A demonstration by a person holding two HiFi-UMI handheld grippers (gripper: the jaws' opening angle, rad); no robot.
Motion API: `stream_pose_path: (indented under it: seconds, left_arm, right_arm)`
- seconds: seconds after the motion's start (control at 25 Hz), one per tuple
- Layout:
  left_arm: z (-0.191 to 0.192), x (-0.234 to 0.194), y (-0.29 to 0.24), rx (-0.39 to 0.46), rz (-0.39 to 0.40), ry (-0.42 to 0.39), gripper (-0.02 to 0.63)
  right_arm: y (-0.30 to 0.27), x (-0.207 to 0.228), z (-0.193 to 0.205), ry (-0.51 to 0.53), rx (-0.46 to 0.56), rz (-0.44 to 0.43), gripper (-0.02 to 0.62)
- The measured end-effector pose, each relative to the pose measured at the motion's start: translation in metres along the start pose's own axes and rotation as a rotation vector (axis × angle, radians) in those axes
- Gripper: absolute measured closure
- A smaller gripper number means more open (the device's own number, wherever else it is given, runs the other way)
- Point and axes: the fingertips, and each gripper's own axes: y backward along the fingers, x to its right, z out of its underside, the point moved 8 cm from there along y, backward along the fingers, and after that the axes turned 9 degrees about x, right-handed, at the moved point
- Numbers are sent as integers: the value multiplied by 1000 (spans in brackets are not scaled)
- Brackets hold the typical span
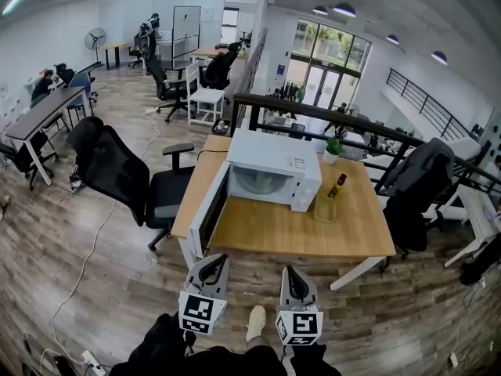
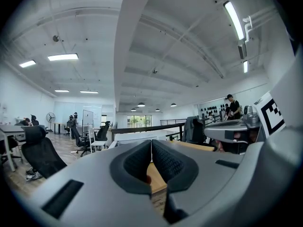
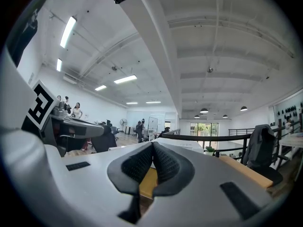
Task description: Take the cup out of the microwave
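A white microwave (image 1: 275, 167) stands on the wooden table (image 1: 313, 237), with its door (image 1: 208, 215) swung open to the left. I cannot make out a cup inside the cavity from here. Both grippers hang level in front of the table's near edge, apart from the microwave. My left gripper (image 1: 213, 262) is below the open door, and its pads (image 2: 163, 162) meet with nothing between them. My right gripper (image 1: 291, 273) is beside it, also shut and empty, its pads (image 3: 163, 163) touching. The table's edge shows past the jaws in both gripper views.
A dark bottle (image 1: 337, 186) and a clear container (image 1: 326, 208) stand on the table to the right of the microwave. A small potted plant (image 1: 334, 146) sits at the back. A black office chair (image 1: 125, 180) stands left of the table, and a dark railing (image 1: 313, 112) runs behind it.
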Motion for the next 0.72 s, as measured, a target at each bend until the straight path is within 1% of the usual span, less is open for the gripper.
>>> stream_pose_path:
  seconds: [0.2, 0.32, 0.44, 0.56, 0.72]
  left_arm:
    - [1, -15, -31, -3, 2, -3, 581]
    - [4, -19, -54, -10, -7, -4, 581]
    - [9, -23, -86, -18, -19, -5, 581]
    - [14, -38, -118, -20, -32, -5, 581]
    - [33, -53, -168, -28, -49, 1, 581]
  right_arm:
    - [-33, 10, 5, 4, -3, 1, 580]
    - [-53, 24, 11, -5, -11, -6, 580]
    - [-79, 45, 21, -14, -17, -16, 580]
    - [-113, 61, 30, -21, -18, -20, 580]
    - [-161, 87, 52, -29, -27, -38, 580]
